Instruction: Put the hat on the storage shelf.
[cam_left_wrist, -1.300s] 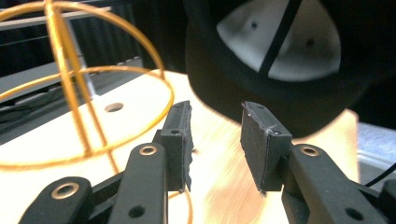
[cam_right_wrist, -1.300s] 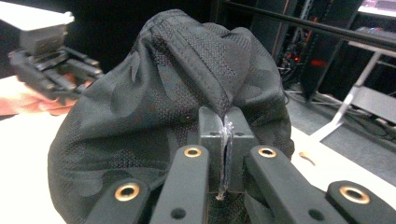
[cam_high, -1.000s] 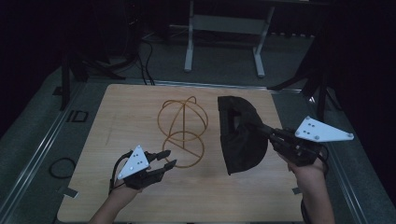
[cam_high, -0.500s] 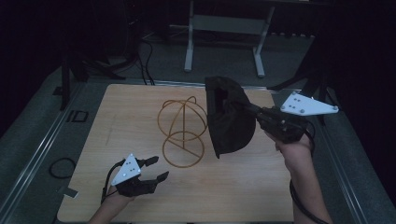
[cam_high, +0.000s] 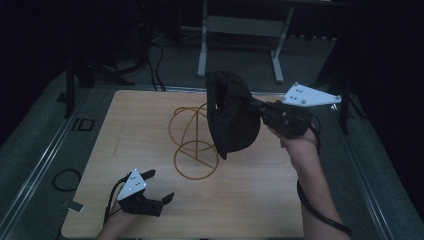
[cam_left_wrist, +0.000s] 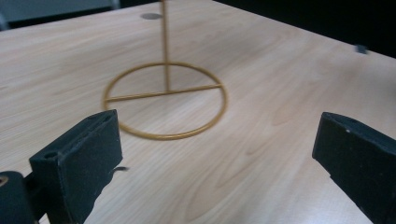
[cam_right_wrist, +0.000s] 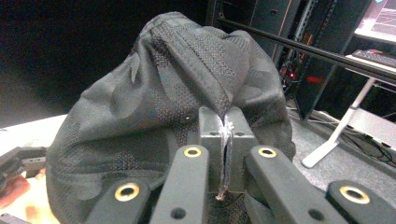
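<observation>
R hand-held gripper (cam_high: 260, 111) pinched black cap (cam_high: 231, 116), held in air just R of wire stand (cam_high: 194, 137) top. L hand-held gripper (cam_high: 156, 189), jaws just opened wide w/ nothing between, low on bench (cam_high: 260, 200), farther off.

The right claw (cam_high: 257, 107) holds a black cap (cam_high: 231, 114) beside the gold wire stand (cam_high: 192, 137) (left claw (cam_high: 159, 186) gapes, empty).

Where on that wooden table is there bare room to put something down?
Bare wood lies along the table's left side and between the wire stand and the near right edge. It is crowded mid-table, where the right gripper holds the black hat beside the stand.
</observation>
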